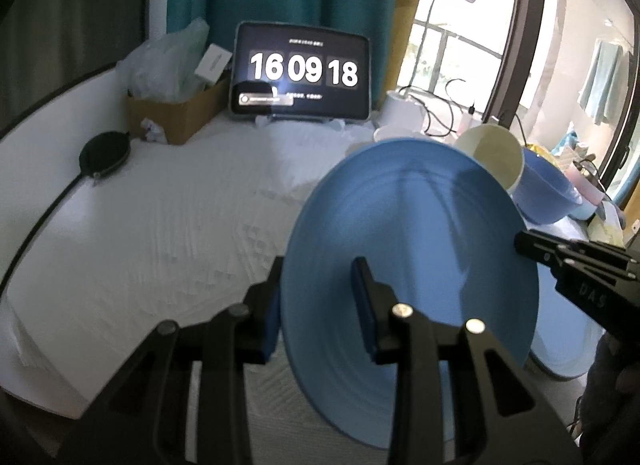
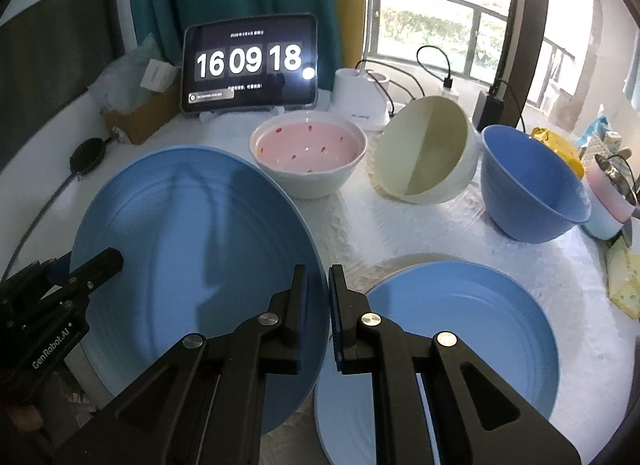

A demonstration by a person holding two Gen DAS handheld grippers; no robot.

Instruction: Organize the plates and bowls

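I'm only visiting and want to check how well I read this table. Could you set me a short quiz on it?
1. True or false: the cream round bowl stands upright.
2. How many grippers clamp the raised blue round plate? A one, B two, C none.
3. Fill in: the second blue plate lies flat on the ____.
Key: 1 false, it is tipped on its side. 2 B, the left gripper and right gripper. 3 the white-covered table.
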